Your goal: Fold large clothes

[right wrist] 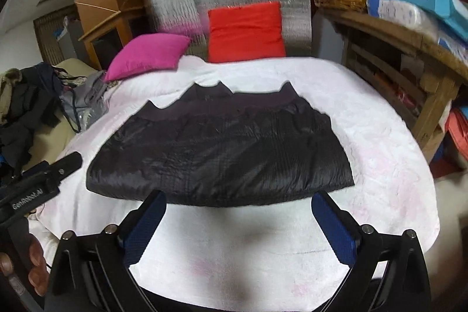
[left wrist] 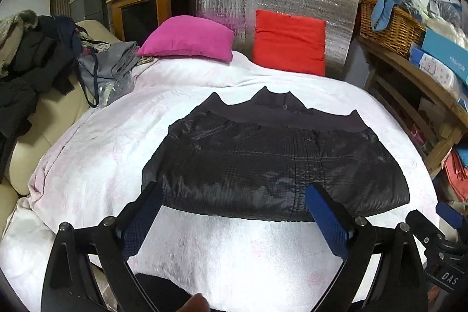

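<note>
Hovering both grippers, left [left wrist: 234,212] and right [right wrist: 238,220], fingers spread and empty. Black quilted jacket [left wrist: 272,163] lies flat on white bedcover [left wrist: 234,253], just ahead, long axis crosswise. Near hem closest; neither hand clearly nearer.

You're looking at a dark, shiny quilted jacket [left wrist: 272,163] lying flat in the middle of the bed [left wrist: 87,154], folded into a compact wide shape. Its matte dark collar and cuff ends point toward the far side, its folded edge nearest you.
</note>
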Demonstrator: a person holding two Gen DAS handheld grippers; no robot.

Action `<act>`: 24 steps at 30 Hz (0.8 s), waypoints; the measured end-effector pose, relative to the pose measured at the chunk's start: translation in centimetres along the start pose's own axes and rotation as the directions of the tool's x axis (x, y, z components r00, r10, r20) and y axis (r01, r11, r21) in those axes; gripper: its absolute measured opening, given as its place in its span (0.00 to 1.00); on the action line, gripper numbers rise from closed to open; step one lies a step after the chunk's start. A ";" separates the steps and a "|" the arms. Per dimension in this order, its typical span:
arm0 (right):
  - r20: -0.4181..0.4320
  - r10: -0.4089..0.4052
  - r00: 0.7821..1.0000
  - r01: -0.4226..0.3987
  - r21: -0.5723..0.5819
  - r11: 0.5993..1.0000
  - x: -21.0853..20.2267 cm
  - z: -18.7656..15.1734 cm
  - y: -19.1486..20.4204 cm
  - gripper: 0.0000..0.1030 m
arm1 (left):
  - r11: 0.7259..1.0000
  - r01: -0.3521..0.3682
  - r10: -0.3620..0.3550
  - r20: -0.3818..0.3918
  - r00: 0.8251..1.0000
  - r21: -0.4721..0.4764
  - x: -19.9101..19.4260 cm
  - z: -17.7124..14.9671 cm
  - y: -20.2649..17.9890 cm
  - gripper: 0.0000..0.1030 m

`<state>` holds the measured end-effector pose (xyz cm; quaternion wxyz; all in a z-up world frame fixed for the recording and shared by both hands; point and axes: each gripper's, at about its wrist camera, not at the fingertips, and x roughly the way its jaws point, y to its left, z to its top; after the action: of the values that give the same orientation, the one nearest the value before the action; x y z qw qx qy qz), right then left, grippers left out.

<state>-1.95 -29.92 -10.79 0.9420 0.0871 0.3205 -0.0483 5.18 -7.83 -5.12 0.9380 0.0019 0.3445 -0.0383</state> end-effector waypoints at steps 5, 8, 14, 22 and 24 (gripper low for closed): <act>0.025 0.025 0.999 -0.025 -0.018 1.000 -1.3 0.6 1.5 0.98 | 1.000 -0.004 0.004 0.006 1.000 0.003 -0.5 0.1 0.1 0.95; 0.029 0.034 0.999 -0.034 -0.023 0.999 -1.5 0.6 2.1 0.98 | 1.000 -0.003 0.003 0.009 1.000 -0.009 -0.7 0.2 0.3 0.95; 0.020 0.041 0.999 -0.040 -0.021 0.999 -1.4 0.5 2.7 0.98 | 1.000 -0.009 0.009 0.010 1.000 0.001 -0.6 0.0 0.3 0.95; 0.018 0.025 1.000 -0.024 -0.031 0.999 -1.0 0.5 3.0 0.98 | 1.000 -0.007 0.007 0.006 1.000 0.008 -0.4 0.1 0.2 0.95; 0.017 0.023 1.000 -0.023 -0.017 1.000 -0.8 0.5 2.8 0.98 | 1.000 -0.004 0.004 -0.001 1.000 0.012 -0.4 0.1 0.1 0.95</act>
<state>-1.85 -27.22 -9.51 0.9460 0.0826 0.3116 -0.0354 4.99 -7.69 -4.79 0.9379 0.0084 0.3447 -0.0387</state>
